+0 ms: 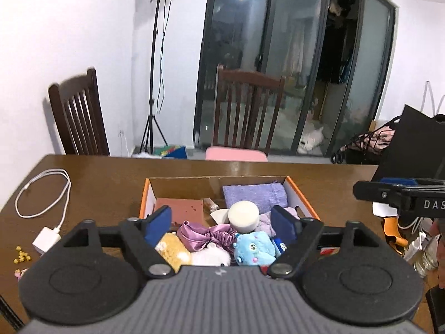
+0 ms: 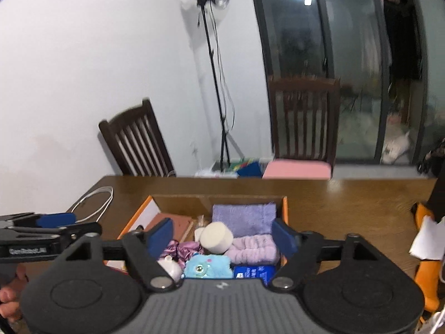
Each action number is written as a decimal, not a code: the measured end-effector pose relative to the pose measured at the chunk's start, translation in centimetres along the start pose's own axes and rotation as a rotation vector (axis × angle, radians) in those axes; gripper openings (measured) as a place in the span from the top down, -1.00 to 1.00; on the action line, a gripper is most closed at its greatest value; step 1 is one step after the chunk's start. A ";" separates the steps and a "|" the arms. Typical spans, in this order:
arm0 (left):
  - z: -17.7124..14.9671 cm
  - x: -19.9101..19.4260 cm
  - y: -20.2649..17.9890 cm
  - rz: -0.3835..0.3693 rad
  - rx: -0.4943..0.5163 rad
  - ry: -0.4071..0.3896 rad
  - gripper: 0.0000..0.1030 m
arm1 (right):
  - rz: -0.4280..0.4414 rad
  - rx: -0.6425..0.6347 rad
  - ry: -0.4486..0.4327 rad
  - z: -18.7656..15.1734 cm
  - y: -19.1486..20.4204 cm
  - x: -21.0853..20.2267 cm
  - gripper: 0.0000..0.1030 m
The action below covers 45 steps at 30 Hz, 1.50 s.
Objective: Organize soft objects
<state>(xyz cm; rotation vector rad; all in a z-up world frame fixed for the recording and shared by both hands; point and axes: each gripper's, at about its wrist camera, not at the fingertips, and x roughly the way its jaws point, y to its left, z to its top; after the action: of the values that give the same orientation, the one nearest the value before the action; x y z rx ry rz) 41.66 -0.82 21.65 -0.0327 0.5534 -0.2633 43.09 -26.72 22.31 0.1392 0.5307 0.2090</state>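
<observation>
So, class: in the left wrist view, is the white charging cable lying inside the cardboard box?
No: the white cable lies on the bare wooden table, well left of the box.

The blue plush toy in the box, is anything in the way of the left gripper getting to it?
Nothing visible blocks it. The blue plush toy lies on top of the pile at the near end of the box, between the purple scrunchie and a blue packet. The left gripper hangs open above it, empty.

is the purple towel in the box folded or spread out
Folded: the purple towel lies as a neat thick rectangle at the far end of the box, behind the other soft things.
</observation>
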 end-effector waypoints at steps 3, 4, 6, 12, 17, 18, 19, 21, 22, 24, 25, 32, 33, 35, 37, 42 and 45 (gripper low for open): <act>-3.0 -2.6 -0.7 0.001 0.039 -0.122 -0.73 | -0.019 -0.048 -0.146 -3.0 0.4 -2.9 -0.75; -4.2 -3.4 -1.0 0.023 0.051 -0.174 -0.83 | -0.025 -0.066 -0.182 -4.0 0.6 -3.6 -0.82; -6.5 -5.0 -1.1 0.063 0.050 -0.269 -0.90 | -0.044 -0.097 -0.235 -6.2 0.8 -4.9 -0.82; -11.4 -7.4 -1.1 0.093 0.055 -0.297 -0.90 | -0.049 -0.063 -0.271 -12.0 1.1 -7.0 -0.82; -14.8 -10.0 -1.4 0.089 0.043 -0.313 -0.91 | -0.057 -0.051 -0.274 -16.7 2.0 -9.0 -0.82; -15.4 -10.5 -1.5 0.091 0.047 -0.318 -0.91 | -0.061 -0.055 -0.275 -17.5 2.2 -9.5 -0.82; -15.9 -11.1 -1.7 0.090 0.053 -0.324 -0.91 | -0.067 -0.061 -0.280 -18.2 2.4 -10.0 -0.82; -17.4 -12.4 -1.8 0.084 0.070 -0.339 -0.92 | -0.071 -0.068 -0.293 -19.2 2.7 -11.1 -0.82; -18.1 -13.0 -1.7 0.094 0.071 -0.345 -0.92 | -0.068 -0.065 -0.301 -19.8 2.9 -11.8 -0.82; -19.4 -14.5 -1.7 0.102 0.081 -0.363 -0.92 | -0.066 -0.048 -0.316 -20.9 3.2 -13.3 -0.83; -19.9 -15.2 -1.8 0.103 0.085 -0.374 -0.97 | -0.064 -0.048 -0.323 -21.5 3.5 -14.1 -0.83; -26.3 -18.8 -1.7 0.148 0.055 -0.407 -1.00 | -0.062 -0.091 -0.362 -27.8 5.4 -17.7 -1.00; -27.4 -19.3 -1.9 0.156 0.063 -0.416 -1.00 | -0.060 -0.092 -0.354 -28.7 5.6 -18.0 -1.00; -29.6 -20.6 -2.2 0.166 0.084 -0.427 -1.00 | -0.054 -0.091 -0.338 -30.6 6.0 -18.8 -1.00; -31.7 -21.8 -2.3 0.144 0.098 -0.413 -1.00 | -0.058 -0.074 -0.335 -32.3 6.3 -19.7 -1.00; -34.8 -23.4 -1.8 0.157 0.107 -0.369 -1.00 | -0.069 -0.071 -0.322 -36.9 7.5 -21.6 -1.00; -35.1 -24.0 -1.6 0.164 0.109 -0.389 -1.00 | -0.067 -0.095 -0.303 -38.6 8.4 -21.7 -1.00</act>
<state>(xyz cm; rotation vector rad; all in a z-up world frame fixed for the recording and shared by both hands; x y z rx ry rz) 3.29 5.19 4.32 0.0662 0.1528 -0.1212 3.60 -20.60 1.48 0.0589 0.2228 0.1439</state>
